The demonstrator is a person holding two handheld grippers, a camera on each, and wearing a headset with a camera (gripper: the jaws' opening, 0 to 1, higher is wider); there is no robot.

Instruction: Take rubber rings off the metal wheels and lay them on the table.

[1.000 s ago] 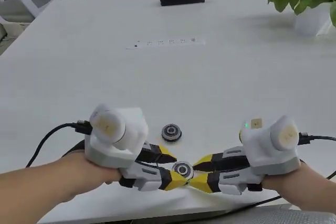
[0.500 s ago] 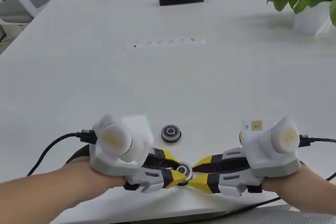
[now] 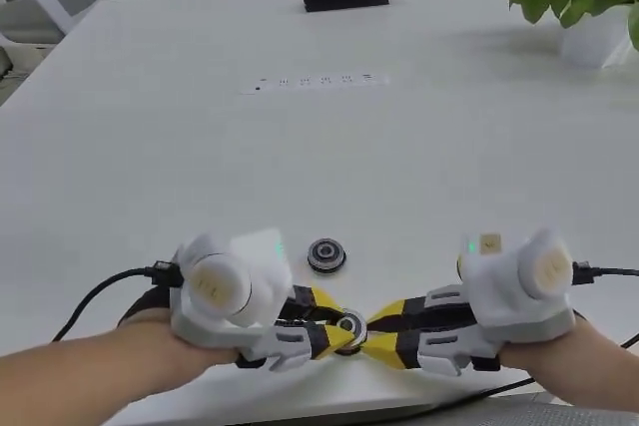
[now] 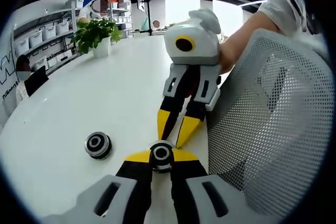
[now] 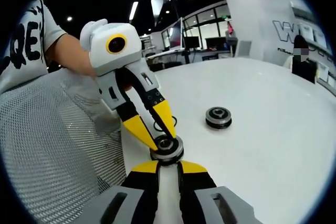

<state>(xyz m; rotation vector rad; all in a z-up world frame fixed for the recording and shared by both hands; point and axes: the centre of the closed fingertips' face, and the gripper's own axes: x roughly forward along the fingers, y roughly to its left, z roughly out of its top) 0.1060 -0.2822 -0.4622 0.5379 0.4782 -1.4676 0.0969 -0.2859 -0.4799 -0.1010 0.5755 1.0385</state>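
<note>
Jaws of the left hand-held gripper [image 3: 329, 331] stand narrow, pinched on the held wheel [image 3: 348, 324], which hangs at the near edge of the desk [image 3: 399, 147], just clear of it. That wheel sits squarely between the two tools, its flat face up and its axle roughly vertical. From the opposite side the right hand-held gripper [image 3: 377, 334] meets it tip to tip, equally near, jaws narrow against the rim. I cannot tell whether they actually clamp the rubber ring [image 5: 167, 157]. Pulling the ring off likely means drawing the tools apart along their shared line. A second wheel [image 3: 325, 254] lies flat on the desk just beyond.
</note>
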